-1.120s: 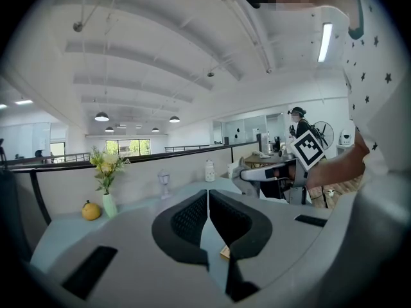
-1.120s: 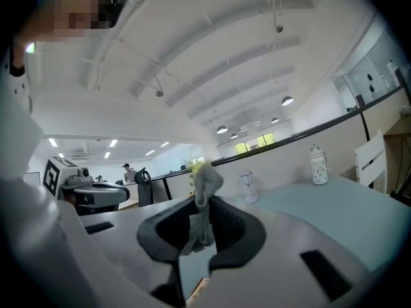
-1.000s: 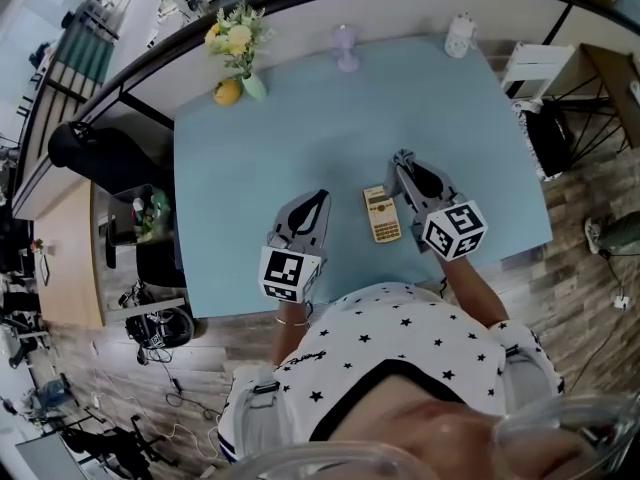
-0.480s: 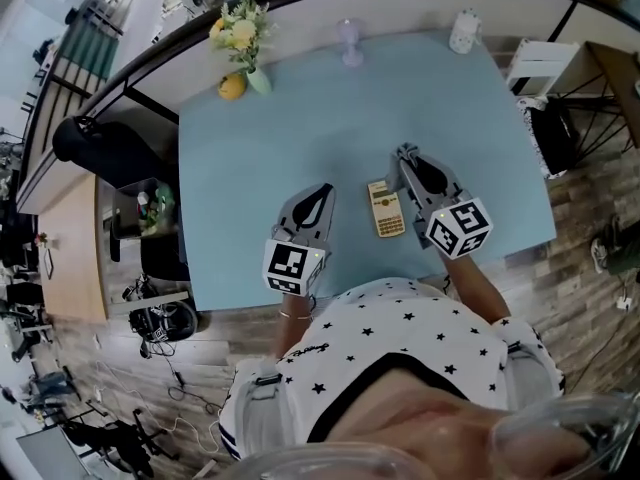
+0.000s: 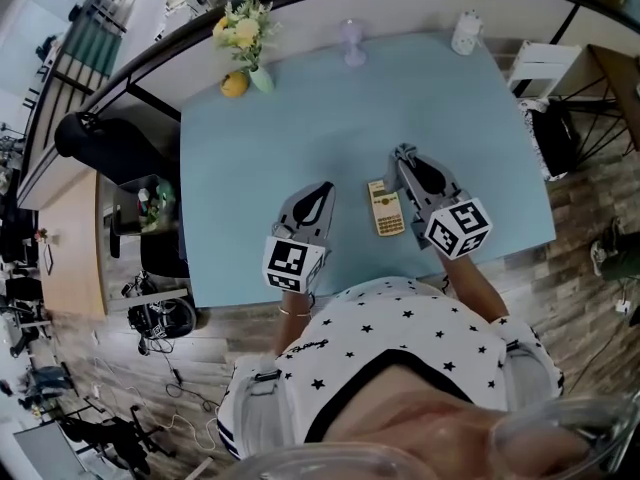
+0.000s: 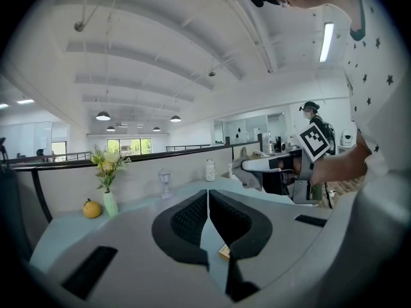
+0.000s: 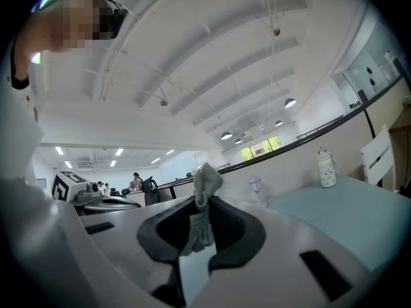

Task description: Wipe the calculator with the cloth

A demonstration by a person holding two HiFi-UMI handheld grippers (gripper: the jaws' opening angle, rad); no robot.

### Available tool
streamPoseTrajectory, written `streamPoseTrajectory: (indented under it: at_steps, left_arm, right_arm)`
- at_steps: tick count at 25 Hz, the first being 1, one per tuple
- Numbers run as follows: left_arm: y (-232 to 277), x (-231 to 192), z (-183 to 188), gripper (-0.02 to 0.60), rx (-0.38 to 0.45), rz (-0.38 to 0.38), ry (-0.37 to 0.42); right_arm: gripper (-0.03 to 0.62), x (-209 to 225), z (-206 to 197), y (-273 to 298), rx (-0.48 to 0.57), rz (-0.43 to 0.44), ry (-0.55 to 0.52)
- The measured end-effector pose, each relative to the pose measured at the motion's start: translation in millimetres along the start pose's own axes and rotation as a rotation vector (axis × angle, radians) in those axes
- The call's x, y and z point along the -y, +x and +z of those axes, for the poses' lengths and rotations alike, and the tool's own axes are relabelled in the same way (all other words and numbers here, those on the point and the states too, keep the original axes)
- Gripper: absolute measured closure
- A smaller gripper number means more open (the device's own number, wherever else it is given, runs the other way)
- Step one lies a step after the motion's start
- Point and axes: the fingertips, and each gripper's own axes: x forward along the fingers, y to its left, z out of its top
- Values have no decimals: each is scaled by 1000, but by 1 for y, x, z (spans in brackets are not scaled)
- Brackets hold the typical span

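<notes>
The yellow-and-grey calculator (image 5: 385, 209) lies flat on the light blue table (image 5: 300, 98), near its front edge. My right gripper (image 5: 402, 155) hovers just right of it, shut on a grey cloth (image 7: 207, 178) that sticks up between the jaws. From the left gripper view, that cloth (image 6: 246, 171) hangs off the right gripper's tip. My left gripper (image 5: 323, 186) is to the calculator's left, jaws shut with nothing between them (image 6: 208, 193). Only a corner of the calculator (image 6: 223, 252) peeks out under the left jaws.
At the table's far edge stand a vase of yellow flowers (image 5: 245, 38), an orange (image 5: 234, 84), a small clear lamp (image 5: 352, 40) and a white jar (image 5: 464, 33). A white chair (image 5: 535, 68) stands off the table's right side.
The head view has shifted slightly. Both grippers and the calculator keep the same places.
</notes>
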Motion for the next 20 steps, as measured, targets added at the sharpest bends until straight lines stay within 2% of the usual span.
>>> streamPoseTrajectory:
  at_steps: [20]
  left_arm:
    - [-6, 3, 0, 551, -23, 26, 9]
  right_arm:
    - [543, -7, 3, -3, 24, 31, 31]
